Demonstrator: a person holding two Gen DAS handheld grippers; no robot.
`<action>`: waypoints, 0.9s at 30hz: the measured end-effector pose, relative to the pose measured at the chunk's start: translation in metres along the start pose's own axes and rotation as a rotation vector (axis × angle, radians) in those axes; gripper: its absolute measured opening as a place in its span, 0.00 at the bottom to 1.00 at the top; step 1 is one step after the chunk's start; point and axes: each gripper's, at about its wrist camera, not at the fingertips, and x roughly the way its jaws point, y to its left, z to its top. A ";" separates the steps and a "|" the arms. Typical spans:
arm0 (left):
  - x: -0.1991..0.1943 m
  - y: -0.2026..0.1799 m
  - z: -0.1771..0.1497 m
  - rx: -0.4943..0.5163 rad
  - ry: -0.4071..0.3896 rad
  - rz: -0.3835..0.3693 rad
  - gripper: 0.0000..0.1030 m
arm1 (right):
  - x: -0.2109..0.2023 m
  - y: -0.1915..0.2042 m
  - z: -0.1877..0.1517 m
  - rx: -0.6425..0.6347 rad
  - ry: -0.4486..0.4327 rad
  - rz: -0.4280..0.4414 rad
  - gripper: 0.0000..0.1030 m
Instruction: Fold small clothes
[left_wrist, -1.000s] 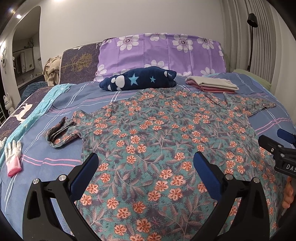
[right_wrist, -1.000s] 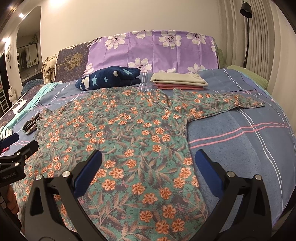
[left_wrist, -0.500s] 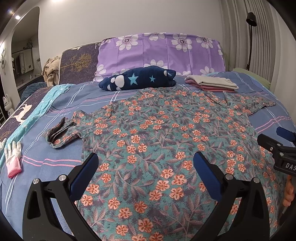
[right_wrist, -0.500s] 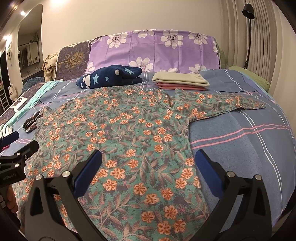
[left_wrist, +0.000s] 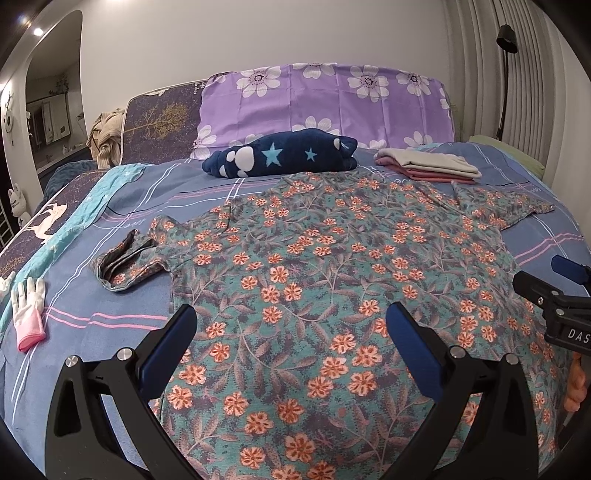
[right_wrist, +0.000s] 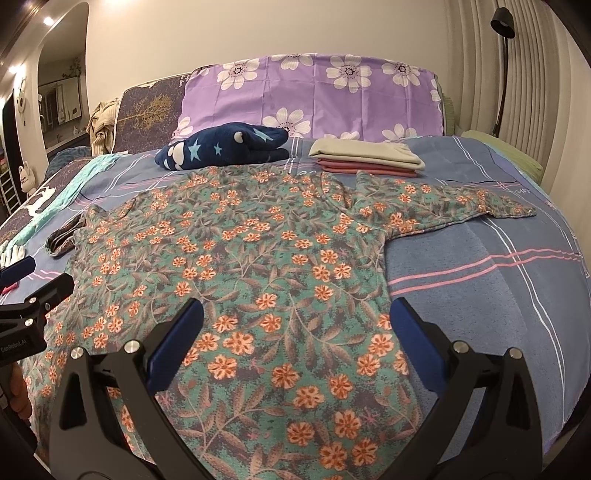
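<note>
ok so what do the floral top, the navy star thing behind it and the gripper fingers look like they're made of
Floral top: thin, matte printed fabric, probably a soft knit; it lies limp and follows the bed's curve.
Navy star bundle: looks like plush fleece, from its fuzzy surface and thick, rounded folds.
Left gripper fingers: rigid black frame, likely plastic, with shiny metal screws and smooth blue pads, possibly rubber.
</note>
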 end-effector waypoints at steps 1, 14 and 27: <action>0.001 0.001 0.000 -0.005 0.003 0.000 0.99 | 0.001 0.001 0.000 -0.003 0.001 0.000 0.98; 0.013 0.023 -0.002 -0.056 0.029 0.001 0.99 | 0.015 0.017 0.001 -0.041 0.040 0.006 0.98; 0.031 0.098 0.014 -0.142 0.023 0.114 0.99 | 0.032 0.034 0.004 -0.102 0.078 -0.005 0.98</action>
